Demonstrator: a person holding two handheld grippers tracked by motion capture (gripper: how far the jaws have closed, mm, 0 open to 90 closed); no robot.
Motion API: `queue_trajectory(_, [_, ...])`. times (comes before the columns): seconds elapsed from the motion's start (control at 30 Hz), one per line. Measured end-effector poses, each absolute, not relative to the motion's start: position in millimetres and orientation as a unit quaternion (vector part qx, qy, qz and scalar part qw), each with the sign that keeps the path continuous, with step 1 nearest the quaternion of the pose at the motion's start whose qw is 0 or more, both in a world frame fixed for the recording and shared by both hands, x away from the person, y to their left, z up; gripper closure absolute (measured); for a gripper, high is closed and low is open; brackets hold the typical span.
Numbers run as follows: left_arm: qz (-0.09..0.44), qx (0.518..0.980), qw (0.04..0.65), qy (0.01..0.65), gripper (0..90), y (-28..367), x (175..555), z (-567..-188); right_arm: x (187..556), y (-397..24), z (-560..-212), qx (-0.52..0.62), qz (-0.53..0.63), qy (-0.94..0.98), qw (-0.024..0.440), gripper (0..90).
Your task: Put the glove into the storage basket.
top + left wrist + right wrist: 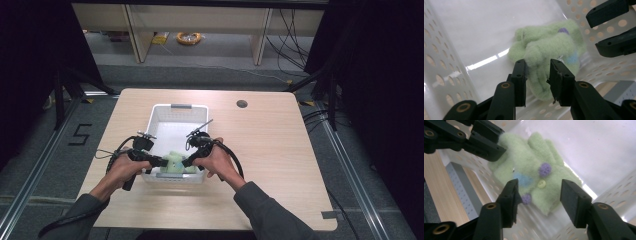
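In the near end of the white perforated basket (159, 114) lies a fuzzy pale-green glove (531, 170), fingers pointing away from the right gripper (539, 192), trimmed with purple pompoms, a yellow button and a blue patch. The right gripper's jaws stand released either side of its cuff. The left gripper (537, 72) straddles a fold, jaws loosened, not pressing. Beyond, the basket's floor gleams on the wooden table (270, 140).

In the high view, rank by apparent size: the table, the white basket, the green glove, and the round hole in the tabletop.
Largest to smallest in the high view:
1. table
2. white basket
3. green glove, partly hidden by the grippers
4. round hole
The hole lies farther from the camera, yet it is plainly smallest.
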State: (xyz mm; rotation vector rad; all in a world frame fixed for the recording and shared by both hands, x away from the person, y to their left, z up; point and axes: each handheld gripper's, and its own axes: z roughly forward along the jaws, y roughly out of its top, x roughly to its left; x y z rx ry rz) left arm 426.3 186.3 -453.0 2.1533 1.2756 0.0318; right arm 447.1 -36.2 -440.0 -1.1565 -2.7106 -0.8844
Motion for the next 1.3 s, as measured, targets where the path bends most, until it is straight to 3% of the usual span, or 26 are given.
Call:
queue_trajectory(0.4, [0.028, 0.807, 0.317, 0.498, 51.8, 186.4, 430.0, -444.5, 442.2, -48.2, -421.8, -0.361, -0.322, -0.875, 0.021, 44.0])
queue_trajectory(0.57, [0.062, 0.790, 0.337, 0.508, 46.9, 188.2, 427.5, -433.2, 440.3, -59.4, -411.1, -0.358, -0.345, -0.868, 0.019, 41.1])
queue_trajectory(1.3, [0.056, 0.783, 0.392, 0.480, 27.3, 158.8, 382.5, -419.7, 420.1, -122.8, -397.9, -0.356, -0.402, -0.843, -0.009, 35.0])
